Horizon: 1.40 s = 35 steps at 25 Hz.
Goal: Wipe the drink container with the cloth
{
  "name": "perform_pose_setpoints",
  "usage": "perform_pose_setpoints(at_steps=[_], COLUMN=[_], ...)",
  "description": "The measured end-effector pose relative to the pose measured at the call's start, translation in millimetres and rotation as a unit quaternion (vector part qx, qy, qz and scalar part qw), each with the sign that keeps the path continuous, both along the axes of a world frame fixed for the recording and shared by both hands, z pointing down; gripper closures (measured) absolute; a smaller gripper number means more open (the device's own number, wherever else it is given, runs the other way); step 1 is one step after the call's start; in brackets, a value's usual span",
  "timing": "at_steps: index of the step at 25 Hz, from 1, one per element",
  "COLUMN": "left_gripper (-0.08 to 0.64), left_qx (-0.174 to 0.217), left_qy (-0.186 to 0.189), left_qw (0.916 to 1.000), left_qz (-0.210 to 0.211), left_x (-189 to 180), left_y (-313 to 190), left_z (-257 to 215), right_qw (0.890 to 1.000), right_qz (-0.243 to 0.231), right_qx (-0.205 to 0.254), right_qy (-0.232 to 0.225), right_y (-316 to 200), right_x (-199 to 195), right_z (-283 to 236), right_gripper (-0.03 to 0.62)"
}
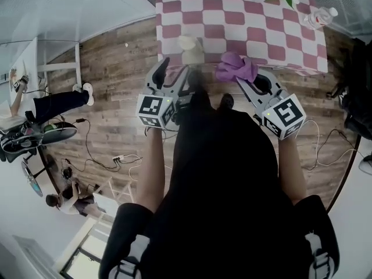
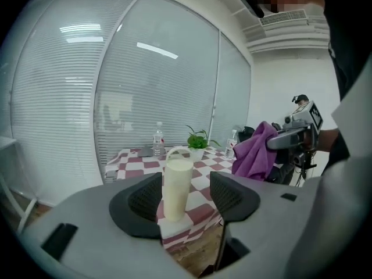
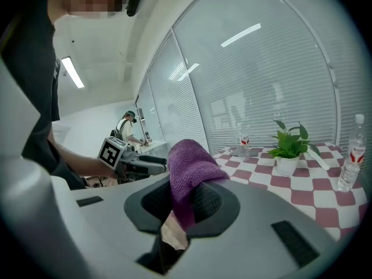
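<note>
Your left gripper (image 2: 186, 197): released, jaws spread apart and holding nothing.
The drink container (image 2: 176, 186): a tall, pale cream cup standing upright straight ahead of your left gripper. It shows in the gap between the jaws but lies beyond their tips, and neither pad touches it.
Your right gripper (image 3: 183, 201): clenched on the cloth.
The cloth (image 3: 189, 170): purple towelling pinched between the right jaws. It bunches up above the tips and a short tail hangs below them.
Gripper to gripper: you hold the two side by side. From the left gripper, the right one and its cloth are off to the right of the drink container, near it but apart.
The table (image 1: 244, 22): red-and-white checked top in front of both grippers. The drink container stands close to the edge nearest you.
Beyond the drink container: a potted plant (image 2: 197, 139) and a clear water bottle (image 2: 158, 138) stand farther back on the table.
Below the grippers: a wood-plank floor (image 1: 116, 68).
</note>
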<state>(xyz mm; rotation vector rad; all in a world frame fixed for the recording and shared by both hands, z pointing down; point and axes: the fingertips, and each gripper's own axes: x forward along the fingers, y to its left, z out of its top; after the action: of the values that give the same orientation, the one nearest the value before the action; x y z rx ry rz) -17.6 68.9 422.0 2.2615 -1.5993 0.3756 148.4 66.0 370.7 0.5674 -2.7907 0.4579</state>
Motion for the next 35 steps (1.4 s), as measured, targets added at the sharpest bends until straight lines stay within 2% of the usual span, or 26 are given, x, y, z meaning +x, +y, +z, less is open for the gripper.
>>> perform_pose_setpoints(at_steps=[6,11,14,20,24,28,35], left_gripper=[0.287,0.285,0.282,0.281,0.293,0.296,0.298], left_qx=[0.004,-0.011,-0.040,-0.039,-0.046,-0.059,-0.064], left_qy=[-0.001,-0.018,-0.029,-0.044,-0.057,-0.054,-0.045], left_qw=[0.9986,0.9955,0.9941,0.9912,0.9923,0.9944,0.9961], left_qz=[-0.052,-0.093,-0.097,-0.119,-0.100,-0.069,0.042], left_x=[15.2,16.4,16.6,9.8,8.8,5.4,-0.5], left_y=[-6.4,-30.9,-45.5,-66.3,-73.9,-71.9,-66.2], left_z=[2.0,15.8,30.1,35.3,37.2,39.7,40.1], right_qw=[1.000,1.000,0.999,0.998,0.998,0.998,0.998], right_qz=[-0.005,0.001,0.004,0.012,0.023,0.022,-0.004], right_qx=[-0.003,0.004,0.014,0.013,0.012,0.014,0.009], right_qy=[0.004,0.019,0.036,0.057,0.057,0.054,0.055], right_y=[14.8,16.1,16.5,20.1,10.4,0.5,-17.3], right_x=[7.6,14.4,15.9,19.5,18.9,8.8,-24.8], right_z=[1.9,-1.0,-0.3,2.4,2.9,2.3,11.3], right_gripper=[0.526,0.525,0.525,0.525,0.526,0.525,0.525])
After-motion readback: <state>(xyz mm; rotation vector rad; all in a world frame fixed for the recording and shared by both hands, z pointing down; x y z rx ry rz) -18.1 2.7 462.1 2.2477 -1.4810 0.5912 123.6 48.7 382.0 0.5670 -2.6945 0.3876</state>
